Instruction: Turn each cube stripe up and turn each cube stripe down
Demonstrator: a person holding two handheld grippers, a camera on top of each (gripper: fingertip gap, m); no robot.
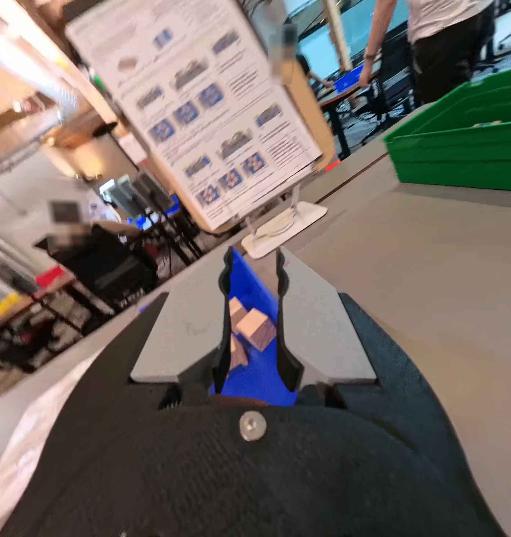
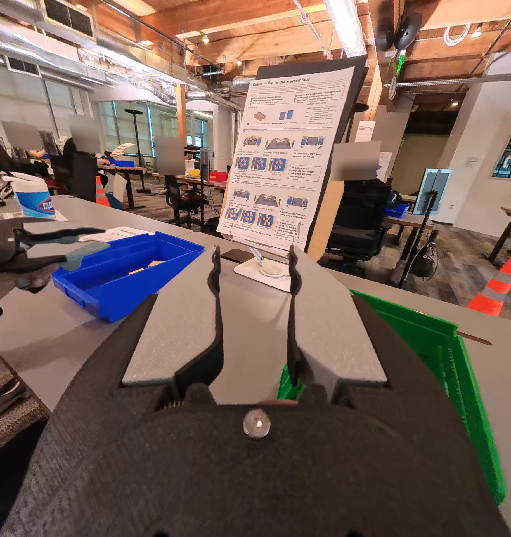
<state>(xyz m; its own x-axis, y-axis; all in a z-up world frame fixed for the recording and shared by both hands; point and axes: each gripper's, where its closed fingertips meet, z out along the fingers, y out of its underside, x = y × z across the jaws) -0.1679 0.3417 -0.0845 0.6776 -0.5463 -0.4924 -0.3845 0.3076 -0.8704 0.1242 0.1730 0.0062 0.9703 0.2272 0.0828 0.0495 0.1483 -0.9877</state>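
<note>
The left claw (image 1: 253, 258) hangs above the blue bin (image 1: 248, 374), its fingers spread a little and holding nothing. Between them the wooden cubes (image 1: 255, 327) lie loose on the floor of the bin, one with a pale face up and a darker striped side showing. The step in hand seems to be the reach for a first cube. To do it well, the left claw should come down straight over one cube that stands apart from the bin wall, take it by two opposite plain faces, and leave the striped face free, so that the turn is easy to judge. This view is blurred, so the stripe must be checked before closing.

The right claw (image 2: 253, 250) is also spread and empty, beside the blue bin, over the grey worktop (image 2: 248, 334) and the edge of the green bin (image 2: 440, 357). Beyond the blue bin stands an instruction sheet (image 2: 289, 157) on a white stand.
</note>
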